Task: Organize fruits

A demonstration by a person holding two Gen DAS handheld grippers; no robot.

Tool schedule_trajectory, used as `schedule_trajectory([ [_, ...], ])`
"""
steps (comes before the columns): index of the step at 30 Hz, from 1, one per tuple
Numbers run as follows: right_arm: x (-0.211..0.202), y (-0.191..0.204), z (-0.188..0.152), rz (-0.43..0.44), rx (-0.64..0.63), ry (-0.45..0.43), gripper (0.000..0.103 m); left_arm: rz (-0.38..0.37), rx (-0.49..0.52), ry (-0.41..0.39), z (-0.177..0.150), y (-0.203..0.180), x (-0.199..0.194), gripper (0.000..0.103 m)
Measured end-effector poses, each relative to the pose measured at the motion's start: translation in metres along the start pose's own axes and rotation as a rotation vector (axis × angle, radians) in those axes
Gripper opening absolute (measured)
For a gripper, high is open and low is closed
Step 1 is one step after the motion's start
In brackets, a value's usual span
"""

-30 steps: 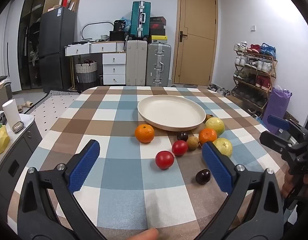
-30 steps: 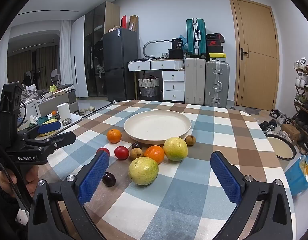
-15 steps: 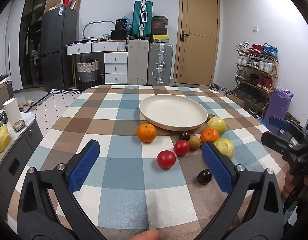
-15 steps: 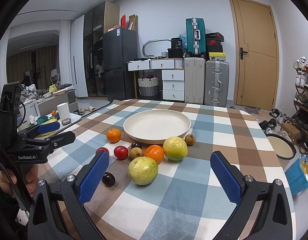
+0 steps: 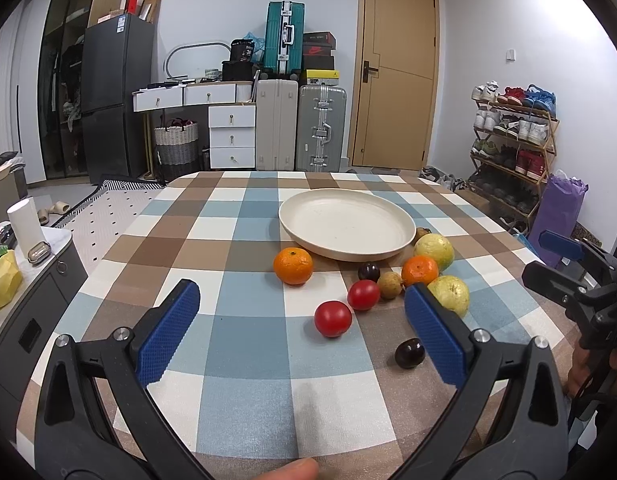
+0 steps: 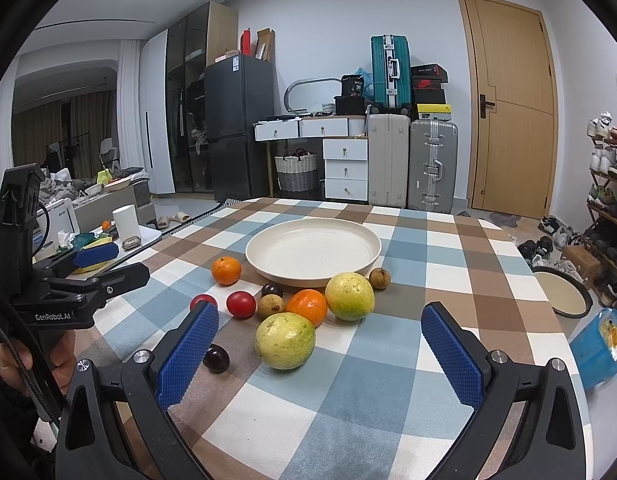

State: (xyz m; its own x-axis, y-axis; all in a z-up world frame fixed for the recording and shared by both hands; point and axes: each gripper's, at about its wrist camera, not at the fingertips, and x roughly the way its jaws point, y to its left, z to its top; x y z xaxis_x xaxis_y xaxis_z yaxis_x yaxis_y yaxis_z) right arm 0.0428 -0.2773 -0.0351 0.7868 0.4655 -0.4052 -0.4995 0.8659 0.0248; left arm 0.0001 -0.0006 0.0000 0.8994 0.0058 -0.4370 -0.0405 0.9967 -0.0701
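Observation:
A cream plate [image 5: 344, 222] [image 6: 312, 250] stands empty on the checked table. Fruit lies in front of it: an orange [image 5: 293, 266] [image 6: 226, 270], a second orange [image 5: 419, 271] [image 6: 307, 306], two red tomatoes [image 5: 332, 318] [image 6: 241, 304], two yellow-green guavas [image 5: 448, 294] [image 6: 285, 340], two dark plums [image 5: 409, 353] [image 6: 216, 358] and small brown fruits [image 5: 389, 285] [image 6: 271, 306]. My left gripper [image 5: 302, 326] is open and empty above the near table. My right gripper [image 6: 320, 350] is open and empty, with the nearer guava between its fingers in view.
The checked tablecloth [image 5: 248, 352] covers the table. A side cabinet [image 5: 32, 264] with a paper roll stands to the left. A shoe rack [image 5: 512, 152] and purple bag [image 5: 556, 216] stand right. A blue container [image 6: 596, 344] and a basin [image 6: 564, 288] lie on the floor.
Both grippers have stayed open; the left view has shifted very slightly, the fruit sitting a little lower and to the right. No fruit has moved.

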Motion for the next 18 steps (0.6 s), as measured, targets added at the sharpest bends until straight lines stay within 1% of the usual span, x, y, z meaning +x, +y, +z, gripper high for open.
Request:
schedule_trajectory([
  [13,0.002,0.0006,-0.0012,-0.007,-0.001,0.0,0.103,-0.003,-0.002,0.004,0.0001,0.0001,0.0005,0.102],
  [18,0.0032,-0.0012,-0.0074,-0.013,-0.032,0.009,0.103,-0.004,-0.007,0.004,-0.0011,0.0043,0.001,0.102],
])
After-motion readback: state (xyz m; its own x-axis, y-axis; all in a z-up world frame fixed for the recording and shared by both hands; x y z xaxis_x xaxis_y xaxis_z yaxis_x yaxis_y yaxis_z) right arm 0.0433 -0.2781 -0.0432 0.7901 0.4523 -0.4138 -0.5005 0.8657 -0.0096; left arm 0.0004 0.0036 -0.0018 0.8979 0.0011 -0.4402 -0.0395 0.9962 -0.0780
